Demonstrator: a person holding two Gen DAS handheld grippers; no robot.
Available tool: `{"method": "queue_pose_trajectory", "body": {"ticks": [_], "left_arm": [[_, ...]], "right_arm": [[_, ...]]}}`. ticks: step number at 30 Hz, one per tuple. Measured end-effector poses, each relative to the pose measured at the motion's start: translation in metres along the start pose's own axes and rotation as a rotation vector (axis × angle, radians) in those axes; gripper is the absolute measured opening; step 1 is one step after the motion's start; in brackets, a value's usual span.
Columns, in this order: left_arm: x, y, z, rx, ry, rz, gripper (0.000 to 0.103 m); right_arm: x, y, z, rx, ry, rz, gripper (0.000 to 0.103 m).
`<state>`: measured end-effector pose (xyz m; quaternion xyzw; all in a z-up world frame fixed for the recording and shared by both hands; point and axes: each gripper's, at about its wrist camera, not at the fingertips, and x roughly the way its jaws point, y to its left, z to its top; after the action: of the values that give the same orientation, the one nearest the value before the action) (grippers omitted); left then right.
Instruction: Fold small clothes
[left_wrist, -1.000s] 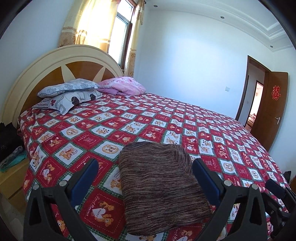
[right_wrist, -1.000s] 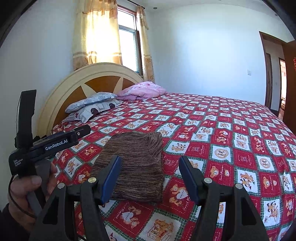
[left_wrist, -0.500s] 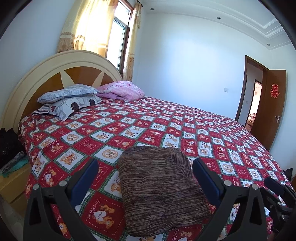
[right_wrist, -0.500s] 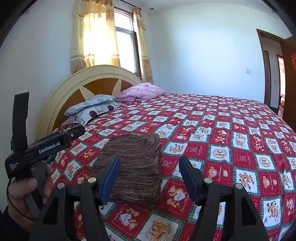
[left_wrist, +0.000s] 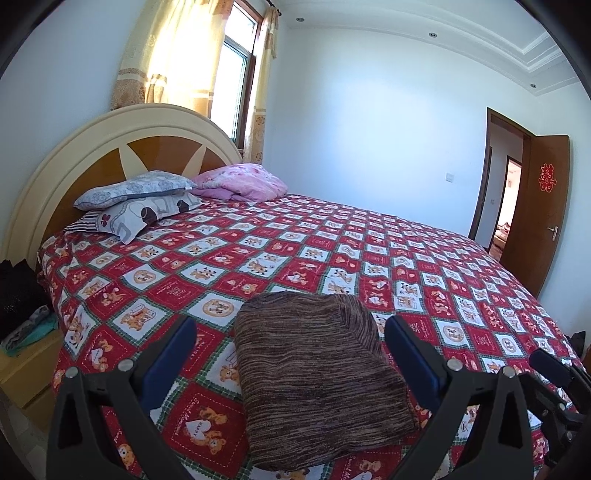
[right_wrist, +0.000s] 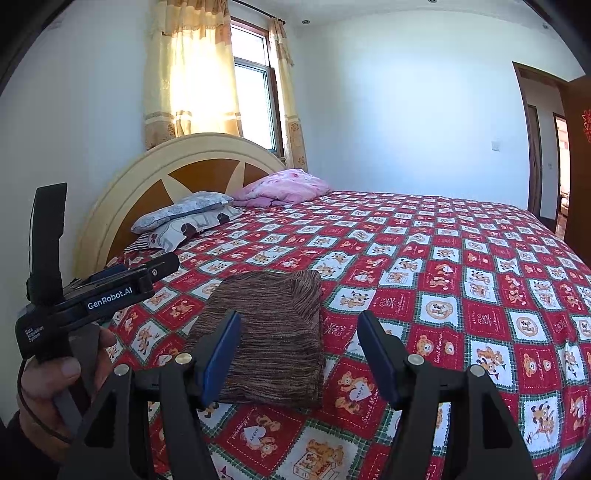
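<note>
I see the brown striped cloth (left_wrist: 314, 373) folded flat on the red bear bedspread (left_wrist: 332, 240), near the bed's close edge. My left gripper (left_wrist: 291, 354) is spread wide above it — holding nothing. My right gripper (right_wrist: 299, 350) is spread wide too — empty, just beside the cloth.

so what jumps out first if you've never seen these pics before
The loud red bedspread with teddy-bear squares fills most of both views. On its near edge lies a folded brown striped garment, with the open blue-padded jaws of the left gripper and right gripper hovering before it, holding nothing. Behind, pillows and a pink quilt pile against a cream-and-wood headboard under a sunlit window.
</note>
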<state>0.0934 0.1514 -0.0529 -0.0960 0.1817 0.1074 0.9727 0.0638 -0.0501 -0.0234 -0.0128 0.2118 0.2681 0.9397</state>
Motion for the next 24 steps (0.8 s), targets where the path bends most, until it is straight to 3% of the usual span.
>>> {"method": "queue_pose_trajectory", "body": {"ticks": [16, 24], "left_arm": [[0.0041, 0.0045, -0.0005, -0.021, 0.004, 0.044, 0.103], [0.0008, 0.0028, -0.0042, 0.008, -0.033, 0.072, 0.103]], "right_arm": [[-0.0020, 0.0000, -0.0021, 0.001, -0.003, 0.000, 0.066], [-0.0007, 0.0025, -0.0041, -0.005, 0.009, 0.006, 0.066]]}}
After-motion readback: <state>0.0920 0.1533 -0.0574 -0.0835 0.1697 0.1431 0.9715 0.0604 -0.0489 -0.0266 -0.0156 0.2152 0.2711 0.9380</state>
